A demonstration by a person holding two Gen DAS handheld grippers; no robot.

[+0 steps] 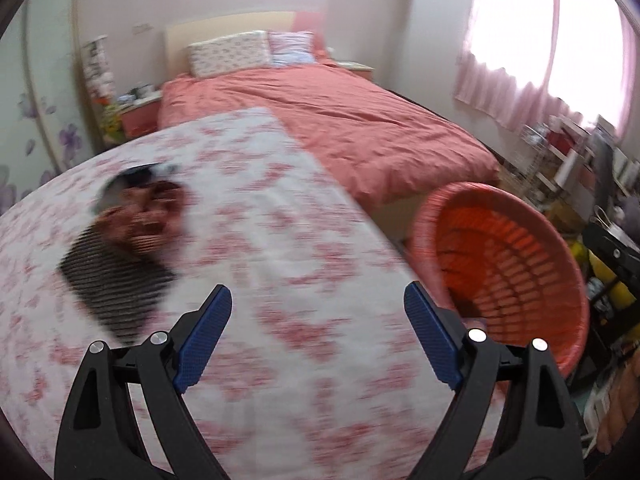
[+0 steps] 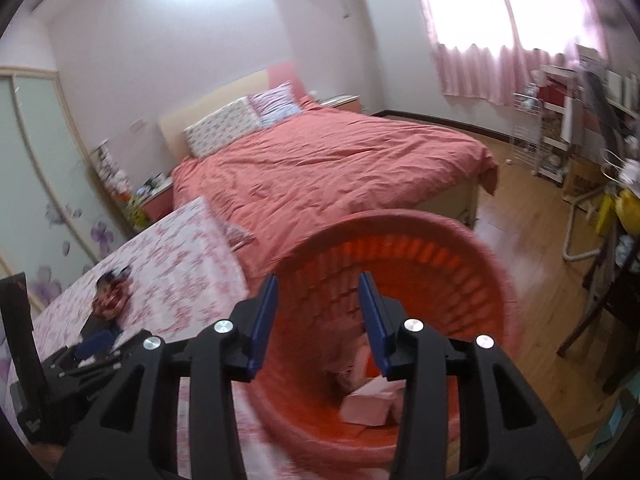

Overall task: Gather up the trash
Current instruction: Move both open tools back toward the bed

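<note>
Red crumpled wrapper (image 1: 142,216) lies on our floral tabletop (image 1: 280,264), ahead-left of our left gripper (image 1: 318,336), fingers wide apart, empty; right gripper (image 2: 318,320), part-open, hovers over the basket (image 2: 496,264).

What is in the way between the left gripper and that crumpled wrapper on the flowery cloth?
Nothing visible. The left gripper is open, with only bare flowery cloth between it and the crumpled wrapper. The picture is blurred, so small things could be missed.
</note>
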